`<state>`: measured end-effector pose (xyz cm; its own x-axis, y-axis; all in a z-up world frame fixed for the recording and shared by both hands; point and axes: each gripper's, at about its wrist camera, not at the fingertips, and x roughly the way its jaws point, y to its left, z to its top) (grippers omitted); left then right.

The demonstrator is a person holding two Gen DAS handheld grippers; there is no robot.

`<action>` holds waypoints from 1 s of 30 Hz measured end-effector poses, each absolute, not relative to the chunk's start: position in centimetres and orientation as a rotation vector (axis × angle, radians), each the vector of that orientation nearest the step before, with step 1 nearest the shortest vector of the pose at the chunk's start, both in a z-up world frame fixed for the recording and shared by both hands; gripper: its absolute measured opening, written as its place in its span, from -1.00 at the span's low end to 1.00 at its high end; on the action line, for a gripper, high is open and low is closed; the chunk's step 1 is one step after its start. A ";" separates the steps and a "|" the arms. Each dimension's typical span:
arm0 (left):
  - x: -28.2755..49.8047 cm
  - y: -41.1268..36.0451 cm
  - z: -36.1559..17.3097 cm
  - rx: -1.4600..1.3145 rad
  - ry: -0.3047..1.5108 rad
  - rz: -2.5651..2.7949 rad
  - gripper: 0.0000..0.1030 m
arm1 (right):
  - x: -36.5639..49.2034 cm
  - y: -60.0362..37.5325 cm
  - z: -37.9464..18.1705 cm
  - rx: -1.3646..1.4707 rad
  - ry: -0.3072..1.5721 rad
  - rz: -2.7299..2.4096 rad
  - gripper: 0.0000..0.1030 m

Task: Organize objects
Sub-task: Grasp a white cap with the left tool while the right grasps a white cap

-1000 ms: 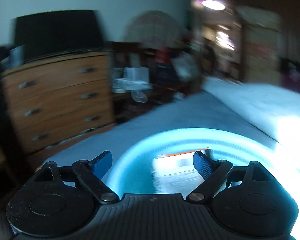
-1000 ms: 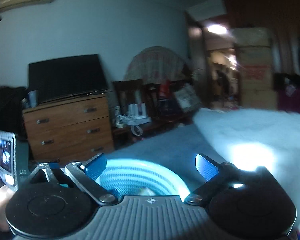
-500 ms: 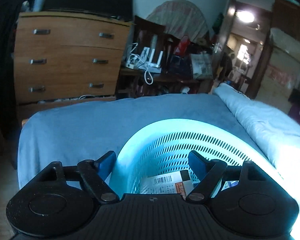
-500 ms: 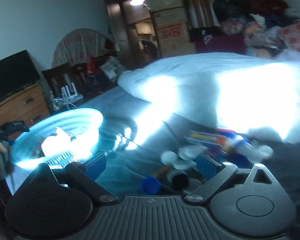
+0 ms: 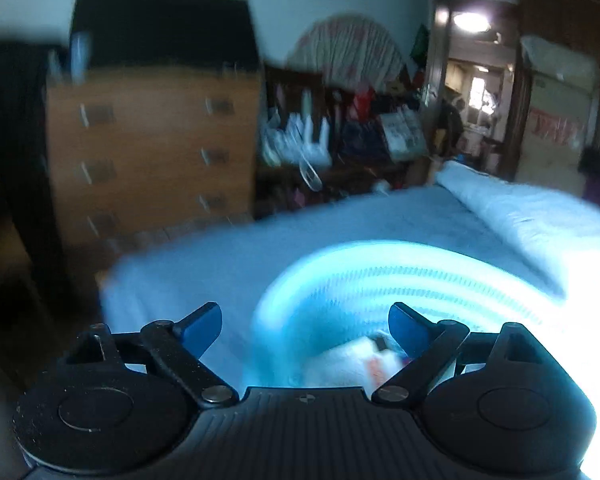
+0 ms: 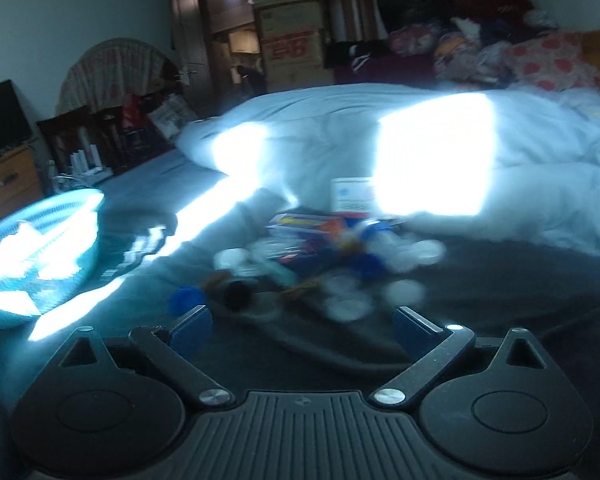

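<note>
Basket (image 5: 380, 276) just beyond left gripper (image 5: 306, 326)

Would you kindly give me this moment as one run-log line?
left gripper: open, empty, above basket | right gripper: open, empty, facing pile of small items on bed | box in basket

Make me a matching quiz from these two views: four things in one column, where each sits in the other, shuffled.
1. basket
2. dresser
3. white box
4. blue cap

a. against the duvet
b. on the bed, left of the pile
c. just ahead of the right gripper's left finger
d. beyond the bed, under the black screen

Pairs: 1-b, 2-d, 3-a, 4-c
</note>
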<state>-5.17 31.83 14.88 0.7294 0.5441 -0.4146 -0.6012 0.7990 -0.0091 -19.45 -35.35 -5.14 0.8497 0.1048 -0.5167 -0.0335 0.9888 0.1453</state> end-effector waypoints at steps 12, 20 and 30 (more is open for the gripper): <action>-7.3 12.7 18.2 0.027 0.260 0.121 0.77 | -7.1 -41.1 -14.2 0.005 0.660 0.045 0.48; -2.1 0.1 7.6 0.106 0.524 -0.233 0.71 | -6.8 -41.6 -14.1 0.071 0.672 0.043 -0.12; 1.8 -4.3 0.5 0.211 0.628 -0.288 0.62 | -13.5 -41.2 -13.4 0.125 0.668 0.038 0.08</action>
